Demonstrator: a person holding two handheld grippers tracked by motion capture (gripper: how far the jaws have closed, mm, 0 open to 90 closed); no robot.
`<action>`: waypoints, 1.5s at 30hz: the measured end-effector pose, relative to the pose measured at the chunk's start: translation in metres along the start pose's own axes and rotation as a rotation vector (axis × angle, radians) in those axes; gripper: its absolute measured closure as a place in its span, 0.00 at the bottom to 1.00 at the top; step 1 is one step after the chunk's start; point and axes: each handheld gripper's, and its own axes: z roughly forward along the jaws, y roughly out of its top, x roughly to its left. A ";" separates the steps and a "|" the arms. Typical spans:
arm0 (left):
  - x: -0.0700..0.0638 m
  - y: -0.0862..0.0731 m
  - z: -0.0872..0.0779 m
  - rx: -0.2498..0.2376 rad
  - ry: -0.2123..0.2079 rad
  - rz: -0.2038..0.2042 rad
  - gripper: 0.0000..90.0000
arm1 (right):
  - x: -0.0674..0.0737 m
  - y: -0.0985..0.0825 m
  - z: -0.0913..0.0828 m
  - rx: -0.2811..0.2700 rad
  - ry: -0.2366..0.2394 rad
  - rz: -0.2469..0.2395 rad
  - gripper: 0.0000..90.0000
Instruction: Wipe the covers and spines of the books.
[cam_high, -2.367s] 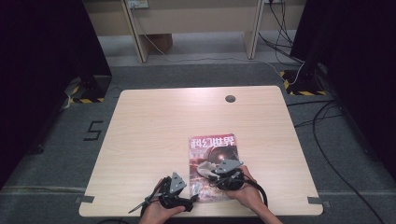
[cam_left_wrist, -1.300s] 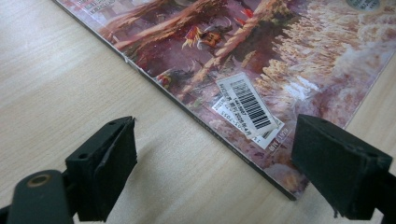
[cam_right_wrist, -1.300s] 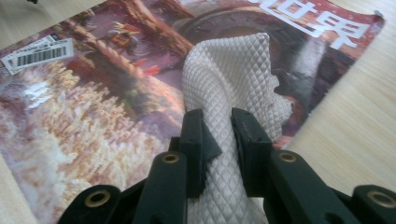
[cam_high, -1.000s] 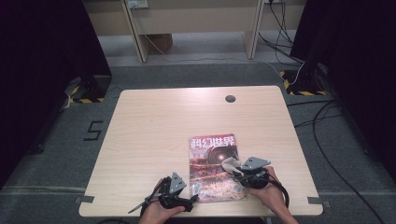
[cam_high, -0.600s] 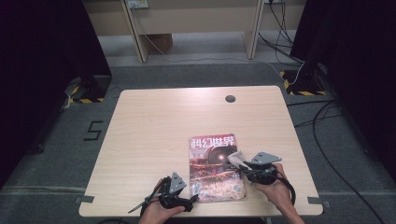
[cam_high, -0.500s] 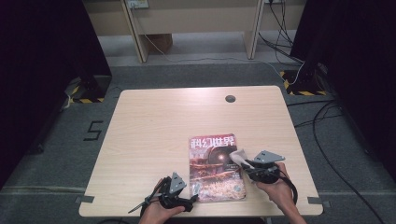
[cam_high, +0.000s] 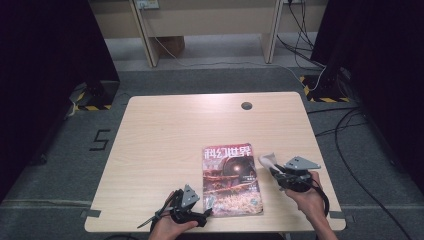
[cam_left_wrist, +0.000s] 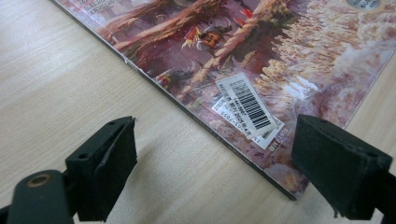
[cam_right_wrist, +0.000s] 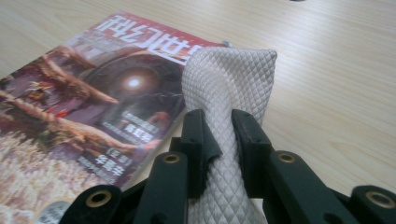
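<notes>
White quilted cloth (cam_right_wrist: 229, 88), diamond-textured, stands pinched between the two black jaws of the right gripper (cam_right_wrist: 219, 135); the pads press on it from both sides and its free end rises above them, slightly twisted. From the high view the same cloth (cam_high: 266, 161) pokes out of the right gripper (cam_high: 276, 170), held just off the magazine's right edge, over bare tabletop.

Magazine (cam_high: 231, 180): glossy cover, reddish-brown artwork, large title characters across the top. It lies flat near the front edge of the table, title end pointing away from the person. A white barcode sticker (cam_left_wrist: 246, 105) sits near its front left corner.

Left gripper (cam_high: 202, 216): jaws wide apart, nothing between the pads, resting low at the magazine's front left corner; in the left gripper view that corner lies between the two jaws, one jaw over bare wood, the other at the cover's edge.

Table (cam_high: 170, 130): pale wood grain, with a round dark cable hole (cam_high: 246, 105) near the far edge.

Floor: grey carpet, with cables (cam_high: 350, 120) trailing at the right.
</notes>
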 end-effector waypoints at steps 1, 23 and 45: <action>0.000 0.000 0.000 0.000 0.000 -0.001 0.15 | -0.004 -0.001 -0.001 -0.003 -0.006 0.002 0.84; 0.000 0.000 0.000 0.000 0.001 -0.001 0.15 | -0.048 -0.025 0.004 0.102 -0.122 0.078 0.83; 0.000 0.000 0.000 0.001 -0.001 -0.002 0.15 | -0.028 -0.015 0.004 -0.006 -0.099 0.121 0.43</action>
